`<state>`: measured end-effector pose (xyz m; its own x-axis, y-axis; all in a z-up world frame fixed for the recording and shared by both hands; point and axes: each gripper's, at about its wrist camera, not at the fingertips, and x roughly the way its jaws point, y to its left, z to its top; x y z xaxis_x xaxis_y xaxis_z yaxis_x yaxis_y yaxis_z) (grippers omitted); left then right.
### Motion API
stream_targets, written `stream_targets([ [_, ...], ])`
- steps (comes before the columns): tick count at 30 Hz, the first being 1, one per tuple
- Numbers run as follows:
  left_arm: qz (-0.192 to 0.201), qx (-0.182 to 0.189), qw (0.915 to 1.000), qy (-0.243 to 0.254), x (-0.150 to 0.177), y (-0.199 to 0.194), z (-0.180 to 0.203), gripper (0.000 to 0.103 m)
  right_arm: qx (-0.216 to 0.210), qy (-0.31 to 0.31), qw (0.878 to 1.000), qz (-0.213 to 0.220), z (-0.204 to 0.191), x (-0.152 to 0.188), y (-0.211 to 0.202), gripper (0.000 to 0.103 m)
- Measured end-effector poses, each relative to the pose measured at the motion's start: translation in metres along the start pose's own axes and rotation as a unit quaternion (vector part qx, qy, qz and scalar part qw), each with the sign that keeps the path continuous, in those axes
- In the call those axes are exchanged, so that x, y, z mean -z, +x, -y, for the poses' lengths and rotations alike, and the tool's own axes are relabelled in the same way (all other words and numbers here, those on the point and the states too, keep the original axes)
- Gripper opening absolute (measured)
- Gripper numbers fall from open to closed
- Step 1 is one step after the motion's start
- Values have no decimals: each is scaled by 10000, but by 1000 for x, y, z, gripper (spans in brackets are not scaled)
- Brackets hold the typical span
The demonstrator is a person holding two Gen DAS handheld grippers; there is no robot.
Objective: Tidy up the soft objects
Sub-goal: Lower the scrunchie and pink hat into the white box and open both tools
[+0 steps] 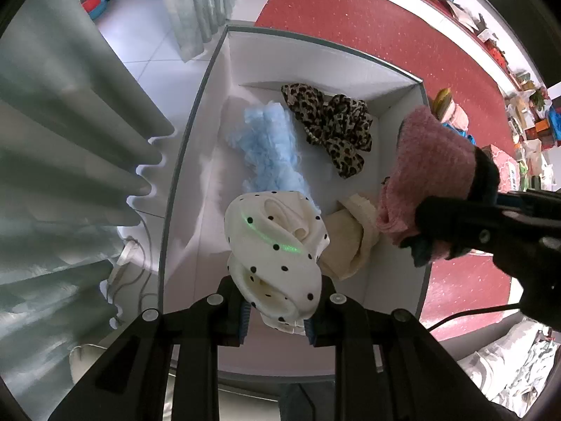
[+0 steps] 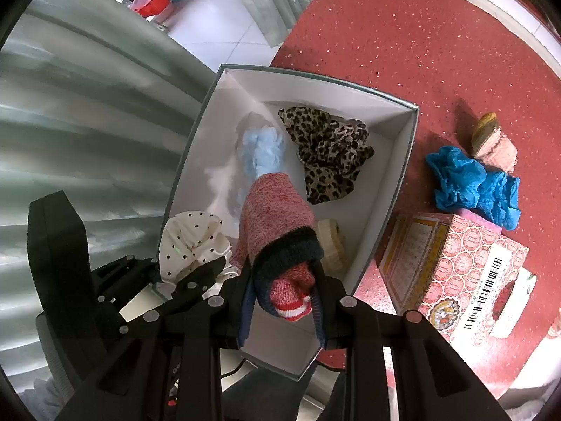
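A white box [image 1: 315, 40] stands on the red table, seen from above in both views. Inside lie a light blue fluffy piece [image 1: 266, 147], a leopard-print scrunchie [image 1: 333, 122] and a cream cloth piece [image 1: 347, 242]. My left gripper [image 1: 277, 319] is shut on a white polka-dot cloth [image 1: 273, 245], hanging over the box's near end. My right gripper [image 2: 284, 312] is shut on a pink knitted sock [image 2: 273, 210] with a dark blue cuff, held above the box [image 2: 315, 77] beside the polka-dot cloth [image 2: 193, 235]. The sock [image 1: 431, 161] covers part of the box's right wall.
On the red table [image 2: 385, 35] right of the box lie a crumpled blue cloth [image 2: 470, 182] and a pink and olive knitted piece [image 2: 491, 144]. A red patterned carton [image 2: 455, 273] stands close to the box's right wall. Pale curtains [image 1: 70, 140] hang at the left.
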<state>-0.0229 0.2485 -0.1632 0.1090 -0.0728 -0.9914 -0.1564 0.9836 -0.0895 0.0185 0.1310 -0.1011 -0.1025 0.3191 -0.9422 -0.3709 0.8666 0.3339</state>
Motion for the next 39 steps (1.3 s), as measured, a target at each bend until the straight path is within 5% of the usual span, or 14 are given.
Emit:
stream_targets([
  [21, -130, -4, 9999, 5, 1, 8, -3, 27, 72, 4, 9998, -164, -1, -4, 13, 29],
  [25, -126, 154, 9998, 12, 2, 7, -2, 53, 74, -16, 9998, -171, -1, -4, 14, 37],
  [27, -94, 198, 9998, 0, 2, 4, -1, 79, 46, -27, 9998, -166, -1, -5, 14, 58],
  [28, -109, 212, 9997, 3, 3, 3, 0, 83, 31, -47, 9999, -146, -2, -4, 13, 59],
  [32, -204, 352, 9992, 37, 5, 3, 2, 91, 116, -141, 9998, -93, -5, -4, 10, 59],
  [33, -169, 347, 9992, 45, 5, 2, 3, 102, 105, -139, 9998, -87, -6, -4, 9, 64],
  [36, 49, 475, 9988, -125, 7, -4, -4, 103, 209, -126, 9997, -19, -6, -3, 5, 89],
  [39, 121, 520, 9984, -204, 6, -6, -10, 103, 47, 5, 10000, 77, -2, -1, -1, 89],
])
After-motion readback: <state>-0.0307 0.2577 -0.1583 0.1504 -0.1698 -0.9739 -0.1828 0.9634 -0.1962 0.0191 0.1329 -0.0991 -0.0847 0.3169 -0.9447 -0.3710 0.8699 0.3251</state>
